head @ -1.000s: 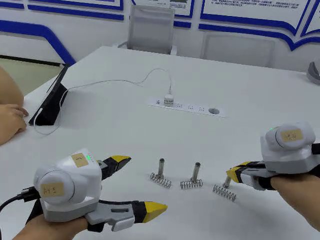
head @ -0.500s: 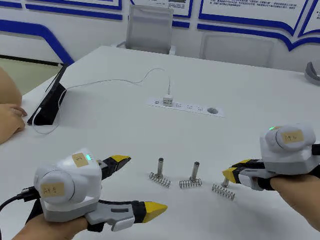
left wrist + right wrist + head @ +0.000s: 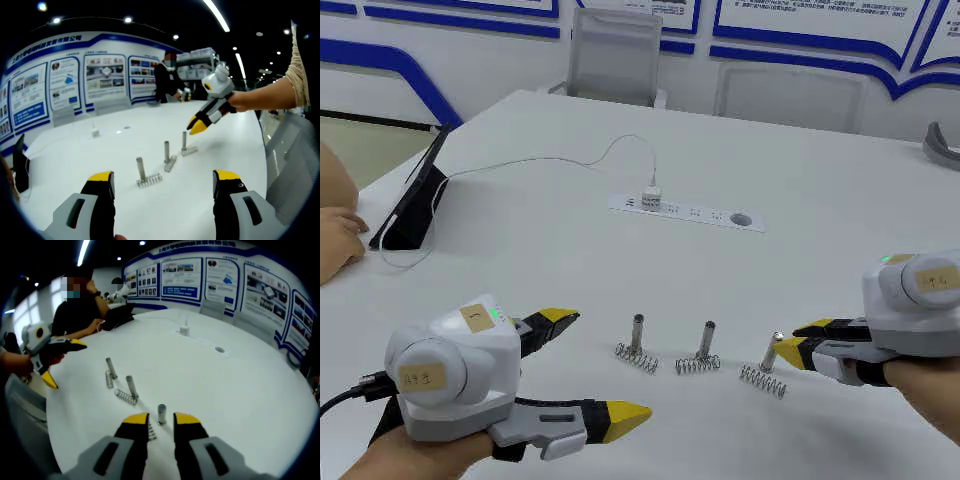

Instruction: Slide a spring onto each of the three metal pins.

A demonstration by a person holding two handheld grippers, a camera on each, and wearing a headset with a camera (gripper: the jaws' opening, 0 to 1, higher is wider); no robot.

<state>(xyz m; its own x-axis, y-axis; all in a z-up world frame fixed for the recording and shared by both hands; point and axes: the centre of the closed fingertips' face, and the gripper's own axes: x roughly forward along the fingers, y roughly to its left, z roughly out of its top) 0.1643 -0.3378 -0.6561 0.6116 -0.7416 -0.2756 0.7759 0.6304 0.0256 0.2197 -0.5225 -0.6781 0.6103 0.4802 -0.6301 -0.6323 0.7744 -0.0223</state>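
Your right gripper (image 3: 791,338) is narrowly parted just beside the right-hand pin (image 3: 772,352), left gripper (image 3: 602,363) wide open: dip to the spring (image 3: 761,380) at its foot and pinch mid-coil.

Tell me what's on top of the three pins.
Nothing yet: the left pin, middle pin and right pin stand bare. Their springs lie on the table beside them. In the right gripper view, the right claw partly hides one spring.
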